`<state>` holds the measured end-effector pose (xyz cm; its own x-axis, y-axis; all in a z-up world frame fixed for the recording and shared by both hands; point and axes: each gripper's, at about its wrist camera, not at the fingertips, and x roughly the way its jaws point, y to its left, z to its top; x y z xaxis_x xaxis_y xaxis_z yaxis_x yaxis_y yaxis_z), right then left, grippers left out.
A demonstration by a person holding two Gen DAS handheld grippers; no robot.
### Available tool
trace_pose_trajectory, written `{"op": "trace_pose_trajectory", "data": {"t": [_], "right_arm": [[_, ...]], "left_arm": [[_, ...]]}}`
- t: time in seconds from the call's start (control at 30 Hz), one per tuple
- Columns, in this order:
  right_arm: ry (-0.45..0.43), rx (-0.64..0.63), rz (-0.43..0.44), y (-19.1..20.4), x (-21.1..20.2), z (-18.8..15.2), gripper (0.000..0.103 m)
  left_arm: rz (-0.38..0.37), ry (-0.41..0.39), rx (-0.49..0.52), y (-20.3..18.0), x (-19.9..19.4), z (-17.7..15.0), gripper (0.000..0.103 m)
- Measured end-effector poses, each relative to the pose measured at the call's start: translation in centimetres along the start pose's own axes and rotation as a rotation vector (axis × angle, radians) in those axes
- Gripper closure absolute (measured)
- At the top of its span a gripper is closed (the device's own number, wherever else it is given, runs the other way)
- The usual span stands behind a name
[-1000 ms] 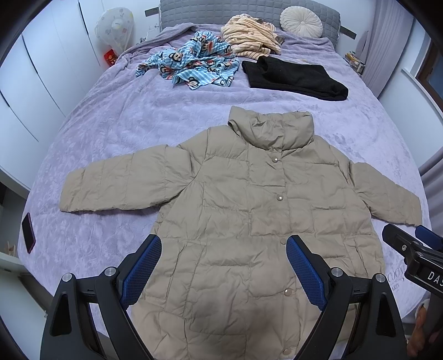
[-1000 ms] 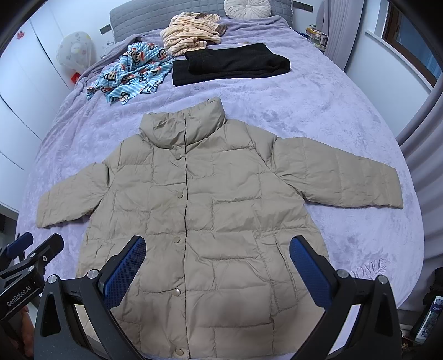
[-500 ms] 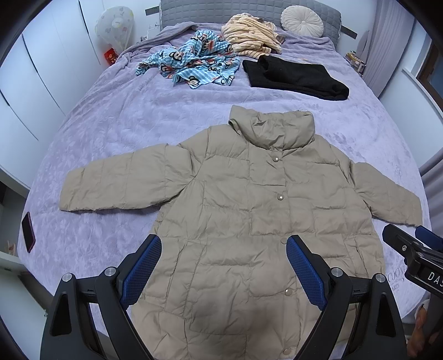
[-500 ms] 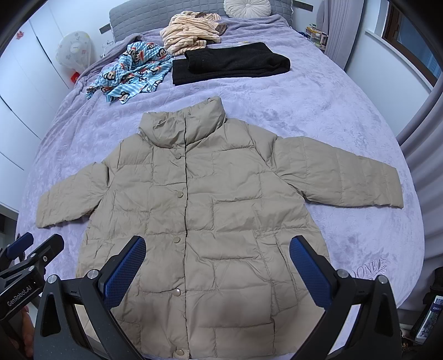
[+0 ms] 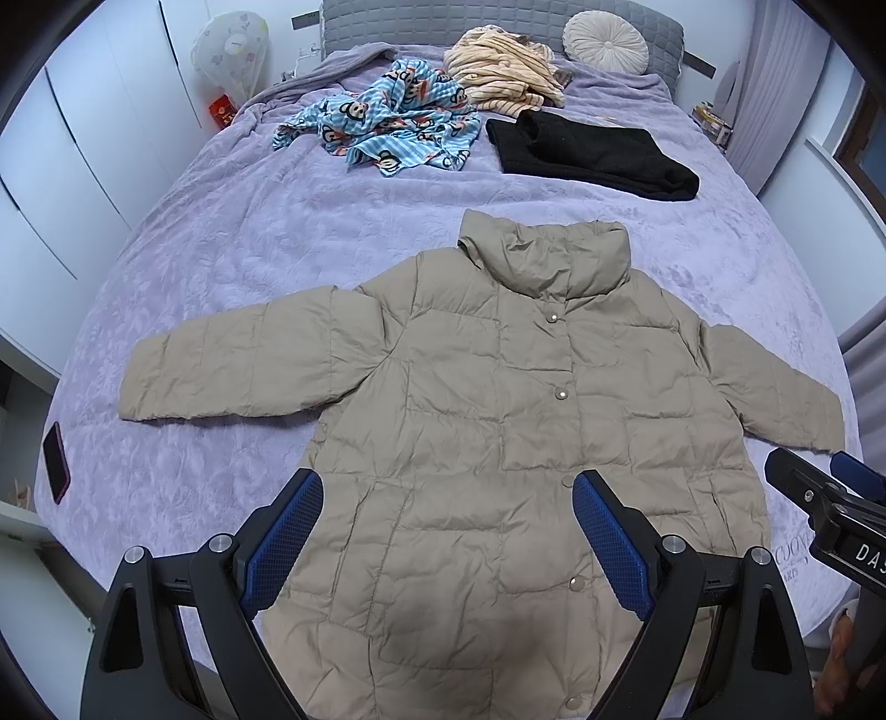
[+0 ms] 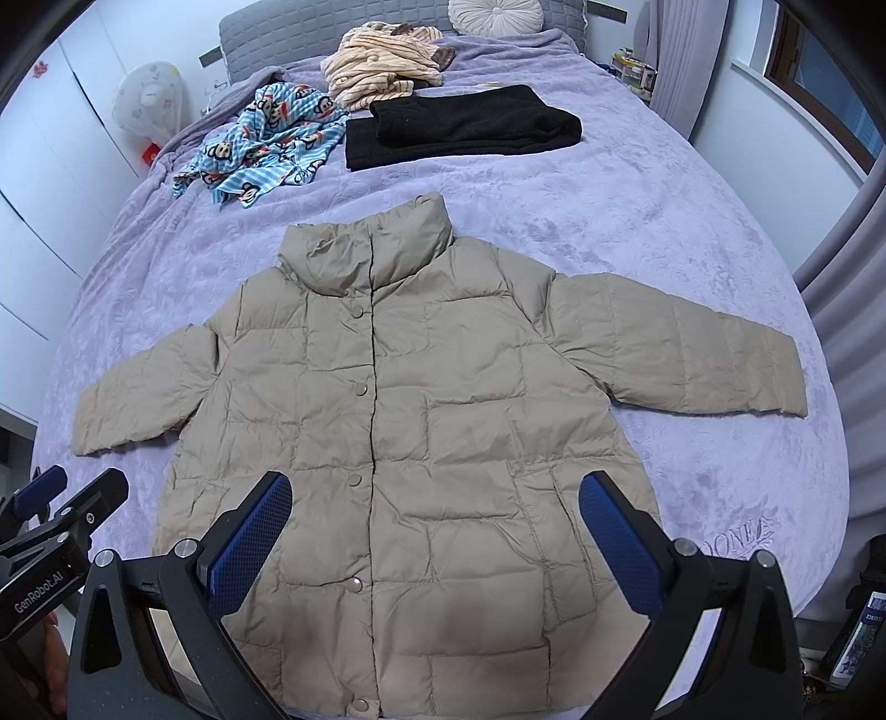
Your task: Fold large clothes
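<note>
A beige quilted puffer jacket (image 5: 498, 432) (image 6: 421, 410) lies flat and face up on the purple bedspread (image 5: 266, 238) (image 6: 637, 210), snapped shut, collar at the far end, both sleeves spread sideways. My left gripper (image 5: 448, 509) hovers above the jacket's lower hem, open, blue pads wide apart with nothing between them. My right gripper (image 6: 434, 512) hangs over the same lower part, also open and empty. In the left wrist view the right gripper (image 5: 825, 493) shows at the right edge. The left gripper (image 6: 61, 498) shows at the left edge of the right wrist view.
At the far end of the bed lie a blue cartoon-print garment (image 5: 387, 127) (image 6: 260, 144), a striped cream garment (image 5: 504, 77) (image 6: 382, 61), a folded black garment (image 5: 587, 149) (image 6: 459, 133) and a round cushion (image 5: 603, 41). A phone (image 5: 55, 462) rests at the bed's left edge. White wardrobes stand left.
</note>
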<state>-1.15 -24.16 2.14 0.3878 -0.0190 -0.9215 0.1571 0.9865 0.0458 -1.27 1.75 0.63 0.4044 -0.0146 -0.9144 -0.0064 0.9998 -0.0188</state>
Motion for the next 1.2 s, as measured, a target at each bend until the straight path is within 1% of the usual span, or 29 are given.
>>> {"op": "trace_pose_trajectory", "data": {"t": [0.9, 1.03, 1.2], "right_arm": [[0.005, 0.002, 0.001, -0.1, -0.1, 0.1, 0.0], [0.009, 0.0, 0.0, 0.3, 0.2, -0.1, 0.0], [0.034, -0.002, 0.006, 1.1, 1.0, -0.7, 0.0]], "left_arm": [[-0.003, 0.005, 0.0, 0.1, 0.2, 0.0, 0.01], [-0.009, 0.02, -0.007, 0.7, 0.6, -0.4, 0.01], [-0.022, 0.057, -0.029, 1.6, 1.7, -0.7, 0.01]]}}
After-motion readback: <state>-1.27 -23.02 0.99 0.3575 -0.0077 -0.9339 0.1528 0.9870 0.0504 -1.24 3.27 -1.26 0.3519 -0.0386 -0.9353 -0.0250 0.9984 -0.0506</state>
